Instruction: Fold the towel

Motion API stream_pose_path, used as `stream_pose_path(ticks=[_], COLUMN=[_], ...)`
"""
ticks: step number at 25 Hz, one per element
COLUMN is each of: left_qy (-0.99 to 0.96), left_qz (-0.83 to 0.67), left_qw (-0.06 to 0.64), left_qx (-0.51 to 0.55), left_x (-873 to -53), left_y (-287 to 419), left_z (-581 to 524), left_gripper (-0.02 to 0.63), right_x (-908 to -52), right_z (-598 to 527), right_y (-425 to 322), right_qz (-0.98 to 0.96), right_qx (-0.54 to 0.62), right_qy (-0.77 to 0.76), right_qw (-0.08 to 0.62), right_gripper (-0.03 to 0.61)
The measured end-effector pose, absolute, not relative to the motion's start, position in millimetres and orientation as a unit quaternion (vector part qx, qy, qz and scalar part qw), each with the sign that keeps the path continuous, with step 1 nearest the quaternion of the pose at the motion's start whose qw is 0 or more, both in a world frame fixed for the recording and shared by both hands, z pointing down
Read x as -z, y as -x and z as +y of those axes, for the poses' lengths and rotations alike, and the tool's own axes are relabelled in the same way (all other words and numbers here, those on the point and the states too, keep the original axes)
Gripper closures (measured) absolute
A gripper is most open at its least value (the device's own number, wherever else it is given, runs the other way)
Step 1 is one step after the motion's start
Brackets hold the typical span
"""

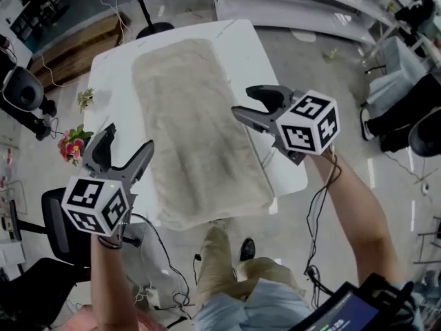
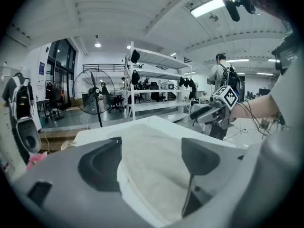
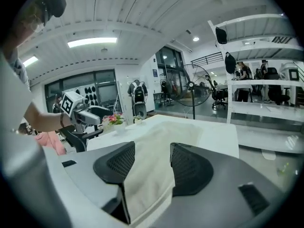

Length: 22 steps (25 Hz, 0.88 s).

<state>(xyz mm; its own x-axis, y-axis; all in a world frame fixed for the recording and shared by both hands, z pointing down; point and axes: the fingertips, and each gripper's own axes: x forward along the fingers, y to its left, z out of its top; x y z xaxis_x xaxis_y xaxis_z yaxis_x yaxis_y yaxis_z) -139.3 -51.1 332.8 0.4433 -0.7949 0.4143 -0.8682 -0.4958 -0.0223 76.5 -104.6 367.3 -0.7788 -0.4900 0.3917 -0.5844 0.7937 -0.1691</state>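
Observation:
A beige towel (image 1: pixel 193 129) lies spread flat lengthwise on the white table (image 1: pixel 241 47); its near edge hangs slightly over the table's front. My left gripper (image 1: pixel 129 138) hovers off the towel's near left corner, jaws wide apart and empty. In the left gripper view the towel (image 2: pixel 156 184) shows beyond the open left gripper (image 2: pixel 152 144), untouched. My right gripper (image 1: pixel 242 101) is raised over the towel's right edge, open, nothing between its fingers. In the right gripper view the towel (image 3: pixel 166 127) lies below and beyond the right gripper (image 3: pixel 152 147).
A pot of pink flowers (image 1: pixel 72 143) stands by the table's left side, a black chair (image 1: pixel 58 233) near it. A fan stand (image 1: pixel 148 19) is behind the table, white shelving (image 1: pixel 310 5) at the back right. The person's legs (image 1: pixel 217 261) are at the table's near edge.

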Motion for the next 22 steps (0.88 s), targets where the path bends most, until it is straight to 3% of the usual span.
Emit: stream_pose_path(ticks=[6,11,22], left_qy=[-0.834,-0.826,-0.825], left_qz=[-0.51,-0.541,-0.546], left_qw=[0.113,0.009,0.029], left_qx=[-0.179,-0.155,-0.146], left_x=[-378.3,-387.4,-444.9], left_y=[119.5,106.8,108.9], left_z=[60.6,122.8,170.2], left_gripper=[0.215,0.222,0.222], right_x=[-401.5,-433.5,-485.7], right_z=[7.5,101.1,145.6], right_y=[-126.6,-139.9,-140.4], right_qz=[-0.933,-0.94,-0.88], right_qx=[-0.142,-0.115,0.242], right_qy=[-0.28,-0.246,-0.233], right_qw=[0.176,0.207,0.335], right_gripper=[0.336,0.345,0.299])
